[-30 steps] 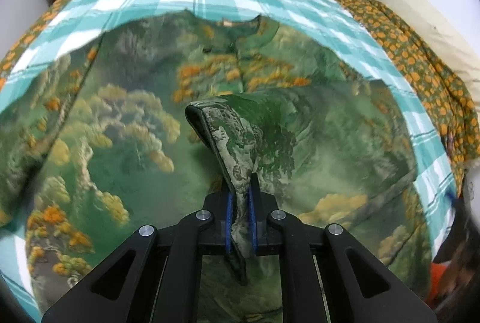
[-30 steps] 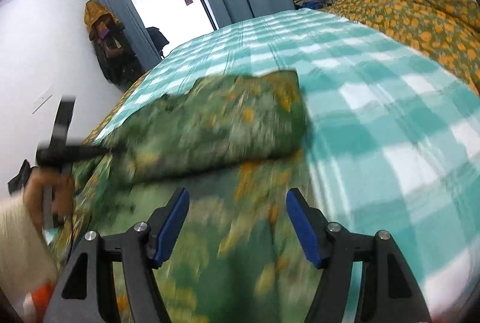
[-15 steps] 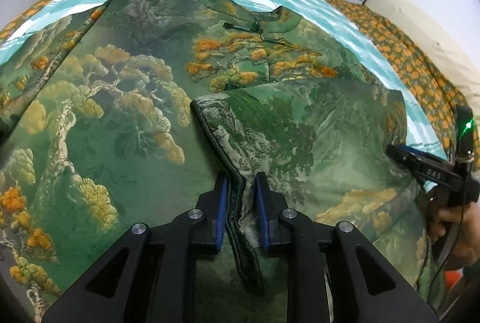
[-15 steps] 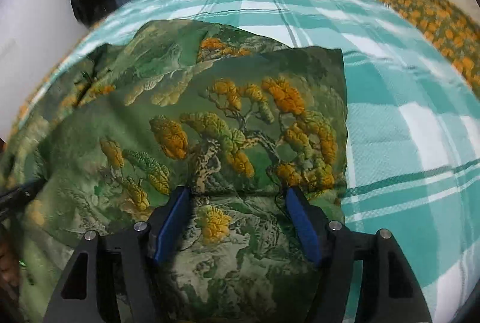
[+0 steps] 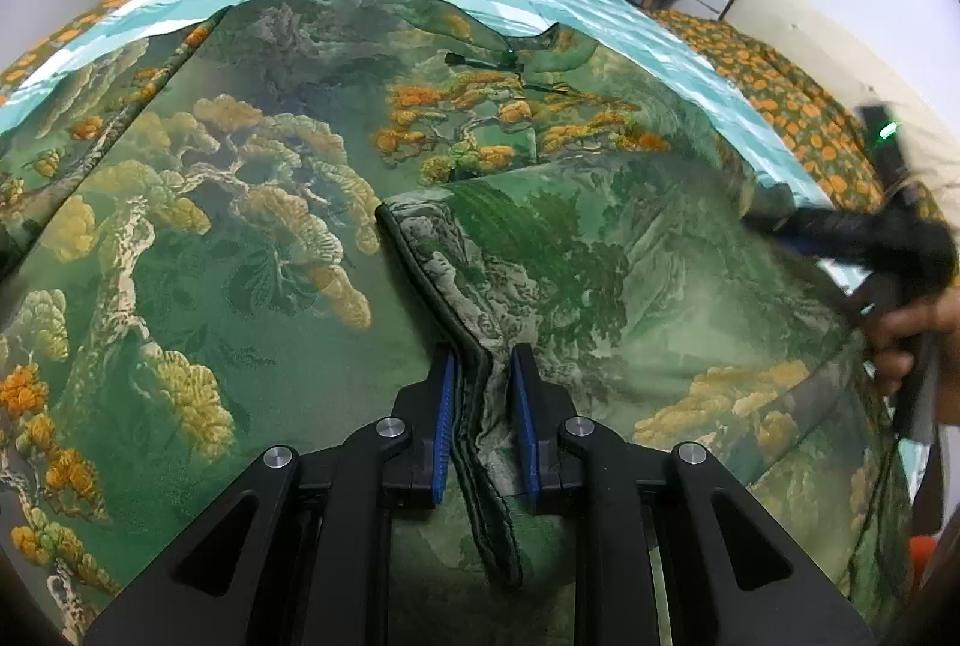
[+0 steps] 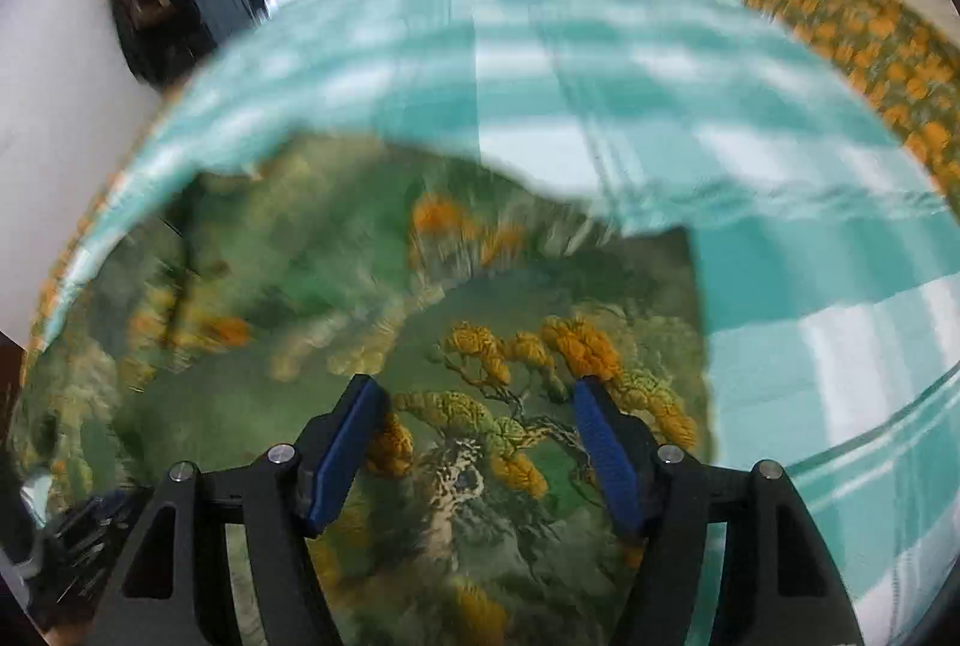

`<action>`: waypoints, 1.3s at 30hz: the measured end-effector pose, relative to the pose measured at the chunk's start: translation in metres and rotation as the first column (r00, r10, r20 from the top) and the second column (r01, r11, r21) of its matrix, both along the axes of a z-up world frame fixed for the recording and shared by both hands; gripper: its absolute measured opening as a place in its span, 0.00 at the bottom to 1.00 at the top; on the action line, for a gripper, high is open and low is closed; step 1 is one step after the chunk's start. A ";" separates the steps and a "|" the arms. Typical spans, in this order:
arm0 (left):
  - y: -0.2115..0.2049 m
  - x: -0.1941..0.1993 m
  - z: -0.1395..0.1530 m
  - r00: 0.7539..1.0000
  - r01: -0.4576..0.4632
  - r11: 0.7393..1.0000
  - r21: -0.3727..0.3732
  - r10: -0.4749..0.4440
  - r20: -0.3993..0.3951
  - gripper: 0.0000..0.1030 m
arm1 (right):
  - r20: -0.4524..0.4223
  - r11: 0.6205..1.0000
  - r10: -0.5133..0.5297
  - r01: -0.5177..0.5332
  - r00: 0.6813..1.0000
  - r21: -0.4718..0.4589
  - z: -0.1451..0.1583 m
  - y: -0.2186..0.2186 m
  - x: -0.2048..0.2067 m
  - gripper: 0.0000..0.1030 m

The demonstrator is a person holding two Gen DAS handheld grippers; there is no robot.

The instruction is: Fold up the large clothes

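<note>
both fingers spread: left gripper (image 5: 483,421) loosely straddles garment (image 5: 252,250) hem, right gripper (image 6: 474,457) view blurred

Green landscape-print garment (image 5: 252,250) spread on bed, right side folded over

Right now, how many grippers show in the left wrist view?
2. The left gripper sits at bottom centre, the garment hem between its pads. The right gripper, blurred, is at the right edge over the garment, held by a hand.
</note>
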State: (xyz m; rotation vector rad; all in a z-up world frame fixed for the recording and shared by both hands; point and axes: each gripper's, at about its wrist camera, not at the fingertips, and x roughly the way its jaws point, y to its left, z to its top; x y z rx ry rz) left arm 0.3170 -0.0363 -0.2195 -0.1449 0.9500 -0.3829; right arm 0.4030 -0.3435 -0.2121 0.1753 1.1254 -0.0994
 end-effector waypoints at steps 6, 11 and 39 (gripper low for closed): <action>0.003 -0.001 -0.001 1.000 0.000 1.000 -0.017 0.000 0.000 0.19 | 0.014 0.999 0.021 -0.020 1.000 -0.033 -0.009 0.006 -0.006 0.69; 0.005 -0.002 -0.002 1.000 0.000 1.000 -0.021 0.000 0.002 0.19 | -0.003 0.993 0.078 -0.078 0.997 -0.093 0.013 0.022 -0.053 0.69; 0.111 -0.121 0.083 0.989 -0.143 0.964 0.224 0.135 0.052 0.93 | 0.355 0.990 0.064 -0.014 0.933 -0.141 0.054 0.058 -0.291 0.70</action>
